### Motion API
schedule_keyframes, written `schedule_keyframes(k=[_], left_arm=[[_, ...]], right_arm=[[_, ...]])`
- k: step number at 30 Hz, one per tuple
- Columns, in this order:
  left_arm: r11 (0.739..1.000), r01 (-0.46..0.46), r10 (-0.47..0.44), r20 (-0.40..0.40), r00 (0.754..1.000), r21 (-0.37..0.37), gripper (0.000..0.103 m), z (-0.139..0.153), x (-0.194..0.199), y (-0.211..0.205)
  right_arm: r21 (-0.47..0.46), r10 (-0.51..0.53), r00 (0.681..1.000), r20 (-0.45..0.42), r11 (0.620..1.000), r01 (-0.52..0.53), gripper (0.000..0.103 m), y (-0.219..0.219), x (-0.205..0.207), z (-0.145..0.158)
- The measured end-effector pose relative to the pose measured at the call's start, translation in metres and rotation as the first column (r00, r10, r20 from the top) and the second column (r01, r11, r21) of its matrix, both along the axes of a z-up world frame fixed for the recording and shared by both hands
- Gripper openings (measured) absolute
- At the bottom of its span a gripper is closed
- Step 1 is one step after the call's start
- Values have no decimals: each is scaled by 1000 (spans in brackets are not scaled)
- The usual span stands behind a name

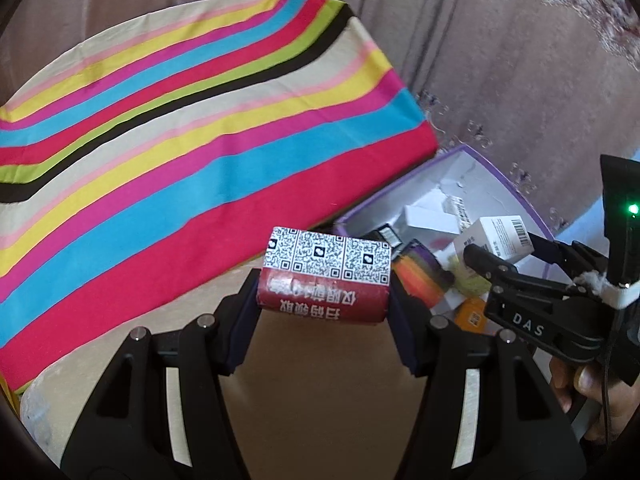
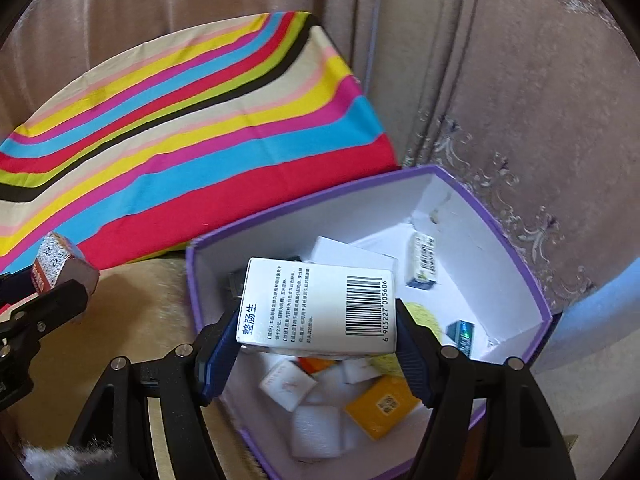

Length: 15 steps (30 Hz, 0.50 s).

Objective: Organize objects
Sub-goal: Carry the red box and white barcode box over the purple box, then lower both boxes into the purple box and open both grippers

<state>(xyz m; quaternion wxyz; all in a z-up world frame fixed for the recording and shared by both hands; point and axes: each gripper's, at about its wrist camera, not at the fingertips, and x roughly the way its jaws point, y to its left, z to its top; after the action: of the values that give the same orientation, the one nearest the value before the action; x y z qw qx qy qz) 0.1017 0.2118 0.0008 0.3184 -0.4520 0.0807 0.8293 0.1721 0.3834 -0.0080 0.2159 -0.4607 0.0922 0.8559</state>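
My left gripper is shut on a dark red box with QR codes on its top, held above a tan surface beside the striped cloth. My right gripper is shut on a white medicine box with a barcode, hanging over the open purple-edged box. That container holds several small items: white packets, an orange box, a yellow-green thing. The left wrist view shows the right gripper at the right with the white box over the purple box. The red box also shows at the left edge of the right wrist view.
A bright striped cloth covers the raised surface at the left and back. Brownish curtains hang behind. A pale blue thing stands right of the purple box. A hand holds the right gripper.
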Motion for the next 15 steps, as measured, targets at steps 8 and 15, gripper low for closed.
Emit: schedule_keyframes(k=[8,15], left_arm=[[994,106,-106,9,994,-13,63,-2,15,49],[983,182,-182,19,983,-14,63,-3,25,91]], right_arm=[[7,-113,993,20,994,113,71,47,26,-11],[6,-191,982,4,982,191,71,80,38,-17]])
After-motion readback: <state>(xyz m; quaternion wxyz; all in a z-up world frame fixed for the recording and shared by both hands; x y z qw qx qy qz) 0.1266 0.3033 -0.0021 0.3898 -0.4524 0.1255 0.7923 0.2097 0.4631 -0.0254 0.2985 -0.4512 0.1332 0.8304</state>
